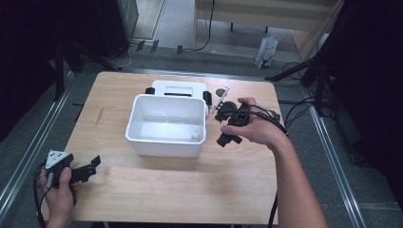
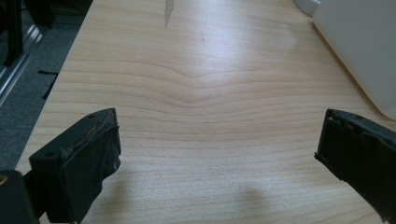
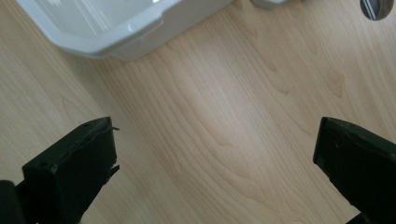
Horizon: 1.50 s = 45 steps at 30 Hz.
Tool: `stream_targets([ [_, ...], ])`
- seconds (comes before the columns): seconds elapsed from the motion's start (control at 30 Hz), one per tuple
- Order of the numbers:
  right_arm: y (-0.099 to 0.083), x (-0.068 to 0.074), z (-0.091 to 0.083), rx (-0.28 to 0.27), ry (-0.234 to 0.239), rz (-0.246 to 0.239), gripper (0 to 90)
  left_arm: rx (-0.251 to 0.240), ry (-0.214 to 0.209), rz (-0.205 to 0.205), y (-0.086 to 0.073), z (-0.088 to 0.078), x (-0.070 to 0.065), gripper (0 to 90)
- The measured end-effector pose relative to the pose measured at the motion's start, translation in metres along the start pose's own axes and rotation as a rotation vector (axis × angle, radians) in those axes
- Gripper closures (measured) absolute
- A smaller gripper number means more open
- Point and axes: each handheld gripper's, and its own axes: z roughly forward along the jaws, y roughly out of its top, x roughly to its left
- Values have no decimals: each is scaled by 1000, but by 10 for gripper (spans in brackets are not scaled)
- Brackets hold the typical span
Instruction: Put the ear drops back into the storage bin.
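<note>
Looking at the white tub, I think it is light, stiff and slippery, so I'd grab its rim with my right gripper, both grippers' jaws wide open and empty, left gripper too.

Lab-like room: railed floor, tripods.

The right tool is seen with its two black jaws spread wide apart, nothing held between them, above the light wooden bench. A corner of a white plastic tub is shown at the upper left. Part of a round, dark, shiny object is cut off at the top right edge.
</note>
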Motion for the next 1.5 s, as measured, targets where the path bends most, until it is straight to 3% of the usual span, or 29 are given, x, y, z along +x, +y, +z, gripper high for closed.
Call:
stream_targets([
  [0.67,-68,-6,12,-9,-2,96,0,0,-1,3,0,0,0,4],
  [1.13,-125,-6,37,-40,11,199,0,0,2,7,0,-1,-1,4],
  [1.47,-172,-3,55,-89,-45,293,0,-1,-1,7,-1,-1,0,4],
  [1.5,-181,-3,59,-113,-73,316,0,-1,-1,8,-1,-1,0,3],
])
